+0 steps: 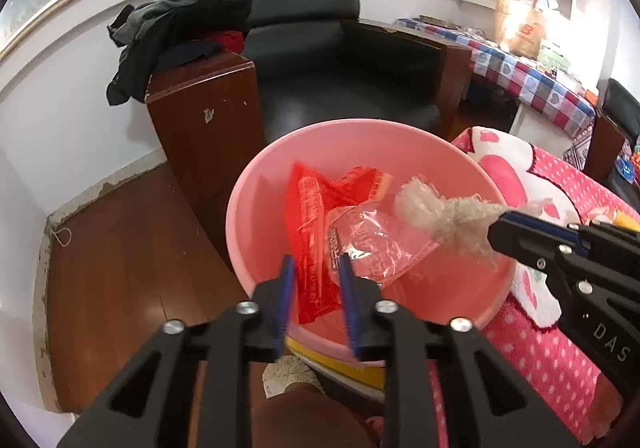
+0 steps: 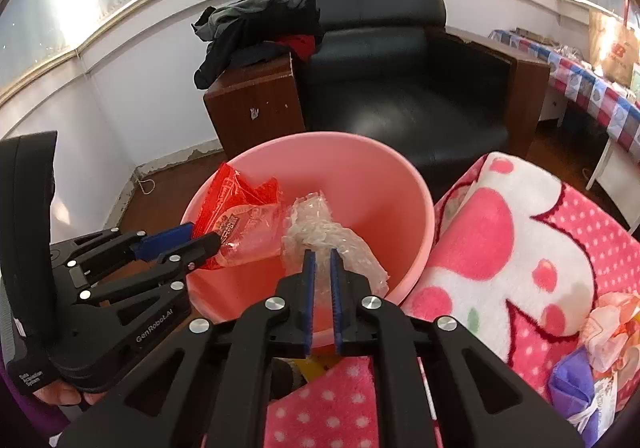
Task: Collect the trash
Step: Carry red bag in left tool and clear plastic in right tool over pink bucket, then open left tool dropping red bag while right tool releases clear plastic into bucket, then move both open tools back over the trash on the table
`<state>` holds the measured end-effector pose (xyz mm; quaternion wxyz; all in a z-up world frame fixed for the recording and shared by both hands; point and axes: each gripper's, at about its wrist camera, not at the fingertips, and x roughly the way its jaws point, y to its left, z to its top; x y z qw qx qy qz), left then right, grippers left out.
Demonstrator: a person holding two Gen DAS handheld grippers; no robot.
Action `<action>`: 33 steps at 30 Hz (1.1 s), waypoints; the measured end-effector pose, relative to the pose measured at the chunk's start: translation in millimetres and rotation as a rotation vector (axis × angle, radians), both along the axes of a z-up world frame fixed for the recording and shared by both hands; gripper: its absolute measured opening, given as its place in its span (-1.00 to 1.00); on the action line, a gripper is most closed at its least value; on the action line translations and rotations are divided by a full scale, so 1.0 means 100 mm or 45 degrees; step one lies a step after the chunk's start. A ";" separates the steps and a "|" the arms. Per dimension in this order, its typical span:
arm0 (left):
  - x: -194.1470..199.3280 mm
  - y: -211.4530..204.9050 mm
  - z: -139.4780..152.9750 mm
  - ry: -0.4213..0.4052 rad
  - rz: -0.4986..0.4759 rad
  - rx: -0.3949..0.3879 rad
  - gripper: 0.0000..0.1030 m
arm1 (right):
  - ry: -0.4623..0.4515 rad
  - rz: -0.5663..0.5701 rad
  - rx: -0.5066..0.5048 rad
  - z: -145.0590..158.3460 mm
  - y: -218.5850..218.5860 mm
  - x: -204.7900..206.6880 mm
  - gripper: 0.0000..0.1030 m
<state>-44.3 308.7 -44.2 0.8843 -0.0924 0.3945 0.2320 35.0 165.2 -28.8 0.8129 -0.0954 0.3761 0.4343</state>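
Note:
A pink plastic bin point(image 1: 280, 164) point(image 2: 400, 184) stands in front of me. A red and clear plastic bag point(image 1: 320, 216) point(image 2: 244, 208) hangs over the bin's near left rim. My left gripper point(image 1: 318, 268) point(image 2: 200, 238) has its jaws partly apart around the bag's edge; a firm grip does not show. My right gripper point(image 2: 323, 260) point(image 1: 498, 224) is shut on a crumpled clear bubble wrap point(image 2: 320, 232) point(image 1: 444, 214) and holds it over the bin's opening.
A pink dotted blanket point(image 2: 520, 248) point(image 1: 552, 216) lies right of the bin, with wrappers point(image 2: 600, 348) on it at far right. Behind stand a black armchair point(image 2: 400, 88), a brown cabinet point(image 1: 204, 120) with dark clothes, and a checkered table point(image 1: 532, 76). Wood floor point(image 1: 120, 268) lies left.

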 end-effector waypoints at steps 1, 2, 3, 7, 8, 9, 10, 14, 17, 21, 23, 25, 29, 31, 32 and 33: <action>-0.01 0.00 0.00 -0.003 0.007 0.002 -0.28 | 0.013 0.004 0.004 0.00 0.00 0.01 -0.84; -0.01 0.00 0.01 -0.006 0.010 0.006 -0.26 | 0.016 0.003 0.009 0.00 0.00 0.00 -0.84; -0.02 0.00 0.01 -0.007 0.011 0.010 -0.25 | 0.019 0.003 0.012 0.00 0.00 0.00 -0.83; -0.06 -0.02 0.05 -0.017 0.014 0.020 -0.18 | 0.024 0.009 0.030 0.02 -0.02 -0.01 -0.49; -0.07 -0.02 0.06 -0.022 0.015 0.019 -0.18 | 0.024 0.010 0.042 0.03 -0.04 -0.02 -0.42; -0.08 -0.02 0.07 -0.029 0.017 0.017 -0.18 | 0.019 0.009 0.052 0.04 -0.05 -0.03 -0.33; -0.10 -0.02 0.08 -0.036 0.021 0.015 -0.18 | 0.015 0.008 0.054 0.04 -0.06 -0.04 -0.31; -0.16 -0.05 0.14 -0.057 0.022 0.017 -0.18 | 0.022 0.026 0.066 0.06 -0.07 -0.06 -0.31; -0.20 -0.07 0.17 -0.073 0.029 0.015 -0.18 | 0.014 0.047 0.070 0.07 -0.07 -0.09 -0.31; -0.27 -0.10 0.22 -0.089 0.033 0.017 -0.18 | 0.032 0.067 0.104 0.10 -0.10 -0.11 -0.31; -0.29 -0.10 0.23 -0.094 0.036 0.010 -0.18 | 0.058 0.093 0.127 0.11 -0.11 -0.11 -0.31; -0.32 -0.10 0.25 -0.103 0.042 0.000 -0.18 | 0.062 0.096 0.114 0.10 -0.08 -0.12 -0.30; -0.36 -0.11 0.28 -0.113 0.042 0.007 -0.18 | 0.049 0.098 0.115 0.10 -0.09 -0.17 -0.30; -0.37 -0.13 0.30 -0.118 0.037 0.007 -0.18 | 0.035 0.095 0.126 0.13 -0.12 -0.20 -0.30; -0.38 -0.14 0.30 -0.121 0.033 0.006 -0.18 | 0.028 0.090 0.129 0.14 -0.14 -0.21 -0.30; -0.38 -0.15 0.31 -0.125 0.029 0.006 -0.18 | 0.018 0.084 0.131 0.15 -0.17 -0.22 -0.30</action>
